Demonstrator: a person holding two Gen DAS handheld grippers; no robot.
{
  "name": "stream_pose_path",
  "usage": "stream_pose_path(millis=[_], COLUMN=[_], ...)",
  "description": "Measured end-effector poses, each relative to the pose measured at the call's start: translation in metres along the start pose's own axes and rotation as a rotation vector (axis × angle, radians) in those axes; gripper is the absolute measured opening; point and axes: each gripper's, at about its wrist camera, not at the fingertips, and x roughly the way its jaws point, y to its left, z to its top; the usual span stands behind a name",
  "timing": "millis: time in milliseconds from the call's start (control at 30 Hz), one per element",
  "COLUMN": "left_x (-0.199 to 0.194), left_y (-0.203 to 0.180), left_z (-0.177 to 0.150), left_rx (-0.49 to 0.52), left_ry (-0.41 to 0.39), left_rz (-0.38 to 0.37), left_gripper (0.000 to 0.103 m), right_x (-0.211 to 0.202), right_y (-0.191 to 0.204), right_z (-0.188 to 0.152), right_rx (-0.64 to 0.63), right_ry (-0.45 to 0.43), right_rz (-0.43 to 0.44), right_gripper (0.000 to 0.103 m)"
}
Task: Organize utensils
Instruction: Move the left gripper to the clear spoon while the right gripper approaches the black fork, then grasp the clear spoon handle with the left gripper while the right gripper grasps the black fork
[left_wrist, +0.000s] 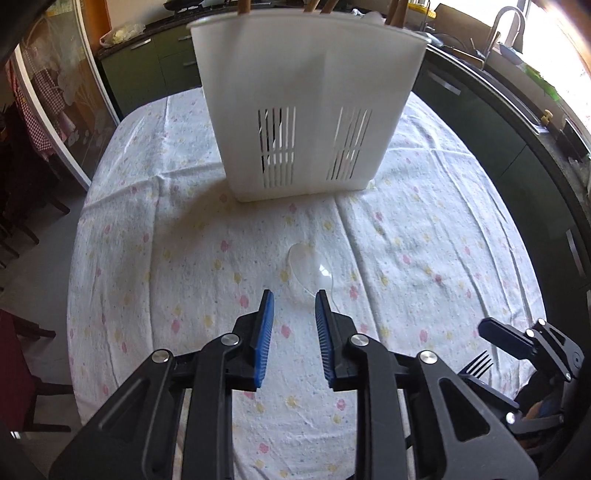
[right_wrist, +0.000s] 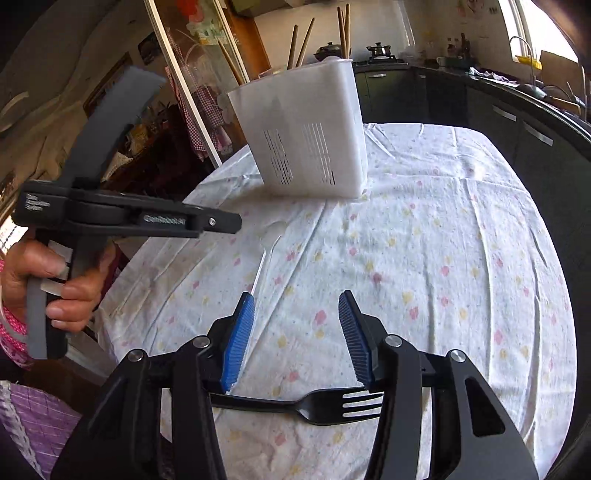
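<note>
A white slotted utensil caddy (left_wrist: 303, 122) stands on the table with several wooden chopsticks in it; it also shows in the right wrist view (right_wrist: 306, 136). A clear plastic spoon (left_wrist: 308, 271) lies on the floral tablecloth just ahead of my left gripper (left_wrist: 293, 304), which is open and empty. The spoon shows faintly in the right wrist view (right_wrist: 267, 247). My right gripper (right_wrist: 297, 306) is open and empty. A black plastic fork (right_wrist: 325, 404) lies crosswise on the cloth under its fingers; its tines show in the left wrist view (left_wrist: 478, 363).
The table (right_wrist: 443, 240) is covered with a white floral cloth. Dark green kitchen cabinets (left_wrist: 491, 122) and a sink counter run along the right. A glass door (left_wrist: 55, 92) and chairs stand at the left. The left gripper body (right_wrist: 122, 218) hangs at the table's left edge.
</note>
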Motion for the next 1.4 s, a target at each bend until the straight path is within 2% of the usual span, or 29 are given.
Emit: stream_pose_path(millis=[167, 233, 400, 467, 533, 600, 867, 900, 967, 1033, 1100, 1200, 1267, 1400], left_x=[0.034, 0.036, 0.035, 0.025, 0.017, 0.016, 0.035, 0.036, 0.036, 0.034, 0.034, 0.032, 0.028, 0.023], left_y=[-0.002, -0.003, -0.003, -0.005, -0.008, -0.010, -0.035, -0.036, -0.038, -0.034, -0.026, -0.012, -0.001, 0.019], left_z=[0.000, 0.001, -0.003, -0.007, -0.007, -0.006, -0.002, -0.003, -0.004, -0.004, -0.004, -0.007, -0.012, -0.021], left_rx=[-0.108, -0.159, -0.280, -0.314, -0.324, -0.329, -0.307, -0.301, -0.280, -0.268, -0.254, -0.233, -0.225, -0.207], left_ry=[0.044, 0.011, 0.033, 0.019, -0.017, -0.022, 0.044, 0.043, 0.035, 0.031, 0.039, 0.047, 0.050, 0.059], left_rz=[0.038, 0.068, 0.060, 0.051, 0.079, 0.097, 0.152, 0.157, 0.163, 0.154, 0.127, 0.124, 0.123, 0.097], left_gripper=[0.022, 0.022, 0.023, 0.029, 0.042, 0.043, 0.043, 0.042, 0.034, 0.014, 0.009, 0.009, 0.009, 0.009], right_x=[-0.025, -0.036, -0.061, -0.069, -0.074, -0.082, -0.101, -0.102, -0.100, -0.095, -0.086, -0.060, -0.045, -0.024], right_y=[-0.006, -0.009, -0.020, -0.026, -0.033, -0.040, -0.058, -0.058, -0.055, -0.046, -0.031, -0.005, 0.008, 0.012], right_z=[-0.009, -0.012, -0.020, -0.023, -0.027, -0.032, -0.048, -0.050, -0.051, -0.052, -0.054, -0.059, -0.063, -0.066], right_rx=[0.052, 0.070, 0.116, 0.138, 0.161, 0.181, 0.246, 0.251, 0.263, 0.258, 0.223, 0.155, 0.114, 0.124], right_ry=[-0.043, -0.064, -0.120, -0.143, -0.159, -0.179, -0.202, -0.194, -0.156, -0.121, -0.074, 0.016, 0.082, 0.167], right_rz=[-0.016, -0.025, -0.009, 0.000, 0.016, 0.030, 0.050, 0.049, 0.049, 0.070, 0.074, 0.068, 0.027, -0.026], right_gripper=[0.051, 0.052, 0.054, 0.055, 0.055, 0.055, 0.055, 0.055, 0.055, 0.056, 0.056, 0.056, 0.056, 0.056])
